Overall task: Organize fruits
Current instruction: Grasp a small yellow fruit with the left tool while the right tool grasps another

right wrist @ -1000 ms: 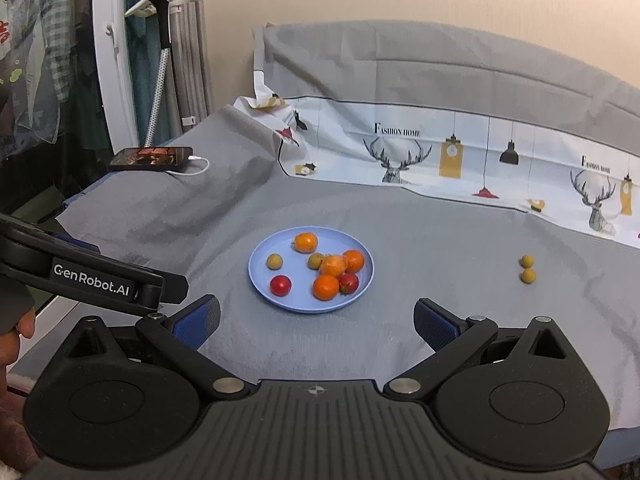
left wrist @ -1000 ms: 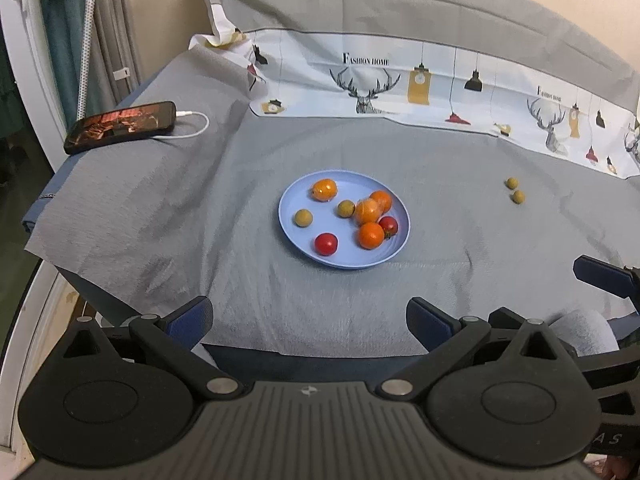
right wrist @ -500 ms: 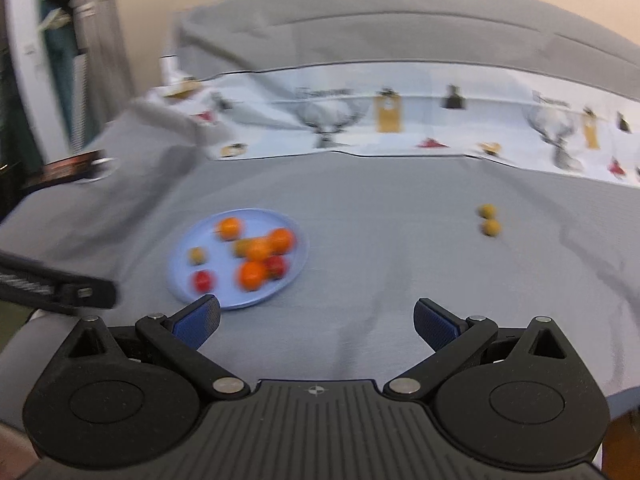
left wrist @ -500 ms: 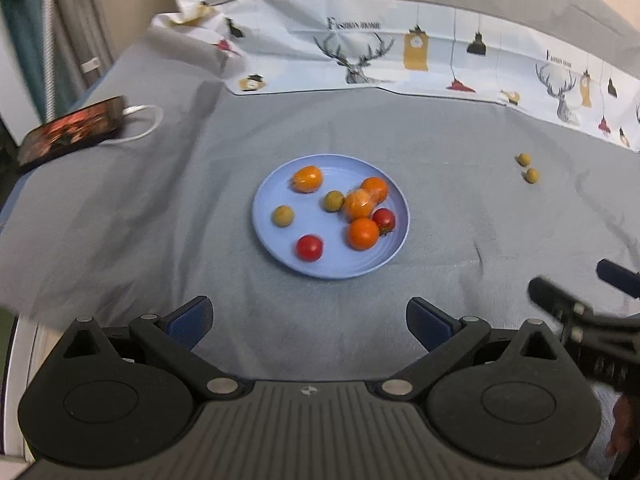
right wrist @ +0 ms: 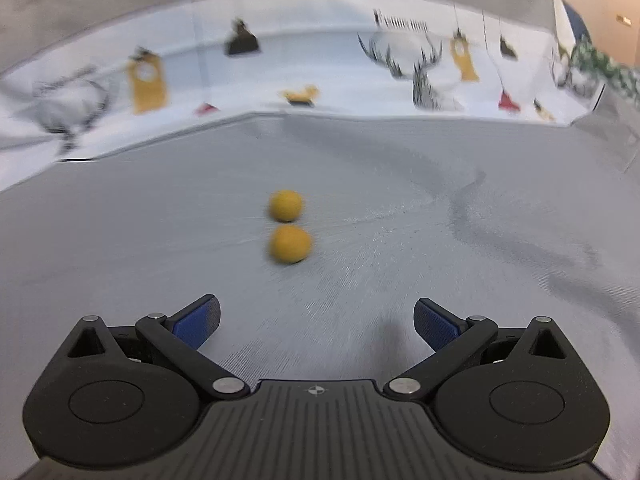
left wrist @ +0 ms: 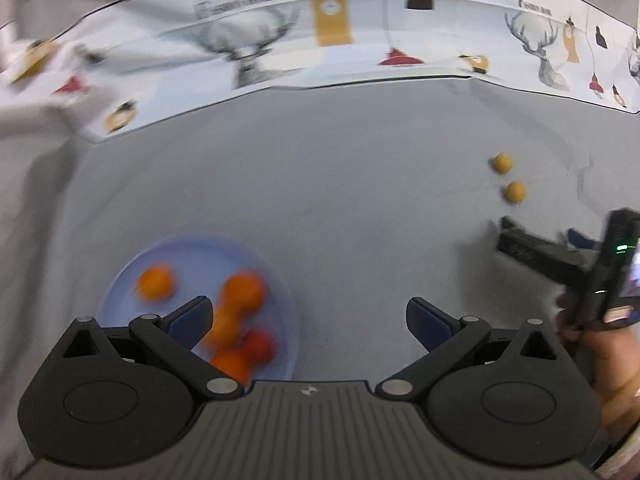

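Domestic interior, probably a home. Surface (left wrist: 360, 184) draped in grey cloth. Behind it, white printed fabric (left wrist: 340, 40) bearing stag heads, pendant lamps, yellow clocks and "Fashion home" lettering. Pale blue plate (left wrist: 120, 288) of small orange and red fruits (left wrist: 240, 292). Two yellow fruits (right wrist: 288, 224) loose on the cloth. Plain cream wall (right wrist: 616, 0) at far right.

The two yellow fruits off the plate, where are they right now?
The two yellow fruits lie side by side on the gray cloth, straight ahead of the open right gripper; in the left wrist view they sit far right of the blue plate.
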The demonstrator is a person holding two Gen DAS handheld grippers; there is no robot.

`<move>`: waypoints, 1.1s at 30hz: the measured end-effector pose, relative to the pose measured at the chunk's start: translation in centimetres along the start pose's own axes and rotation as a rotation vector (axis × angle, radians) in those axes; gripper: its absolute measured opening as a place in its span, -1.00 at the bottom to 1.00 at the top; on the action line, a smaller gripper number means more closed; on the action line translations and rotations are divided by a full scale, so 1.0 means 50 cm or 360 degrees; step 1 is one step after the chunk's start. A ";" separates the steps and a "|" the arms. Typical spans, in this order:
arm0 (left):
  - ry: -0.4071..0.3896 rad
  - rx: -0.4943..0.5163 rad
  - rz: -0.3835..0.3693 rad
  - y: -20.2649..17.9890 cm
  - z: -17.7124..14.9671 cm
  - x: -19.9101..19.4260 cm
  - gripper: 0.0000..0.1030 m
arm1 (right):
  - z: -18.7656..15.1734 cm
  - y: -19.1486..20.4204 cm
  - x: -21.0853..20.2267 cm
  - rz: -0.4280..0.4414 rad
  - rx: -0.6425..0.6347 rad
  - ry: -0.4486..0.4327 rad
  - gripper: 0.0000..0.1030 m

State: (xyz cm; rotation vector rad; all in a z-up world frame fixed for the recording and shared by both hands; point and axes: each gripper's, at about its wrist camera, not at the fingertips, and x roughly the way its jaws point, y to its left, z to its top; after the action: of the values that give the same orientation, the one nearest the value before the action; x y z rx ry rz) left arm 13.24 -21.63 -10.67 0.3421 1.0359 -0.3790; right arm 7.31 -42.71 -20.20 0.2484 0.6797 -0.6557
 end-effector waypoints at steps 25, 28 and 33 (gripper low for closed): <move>-0.0033 0.0402 -0.0343 -0.409 0.254 0.361 0.98 | 0.030 -0.154 0.098 -0.0206 0.0121 -0.0076 0.98; -0.0075 0.0402 -0.0339 -0.409 0.253 0.354 0.18 | 0.028 -0.148 0.087 -0.0238 0.0192 -0.0067 0.63; -0.0050 0.0423 -0.0419 -0.388 0.244 0.330 -0.49 | 0.011 -0.090 0.051 -0.0285 0.0055 -0.0101 -0.49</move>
State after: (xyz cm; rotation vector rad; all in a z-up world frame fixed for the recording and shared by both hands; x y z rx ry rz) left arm 21.17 -46.54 -21.33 0.4367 1.0039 -0.7607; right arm 6.23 -47.65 -21.44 0.1988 0.6348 -0.8437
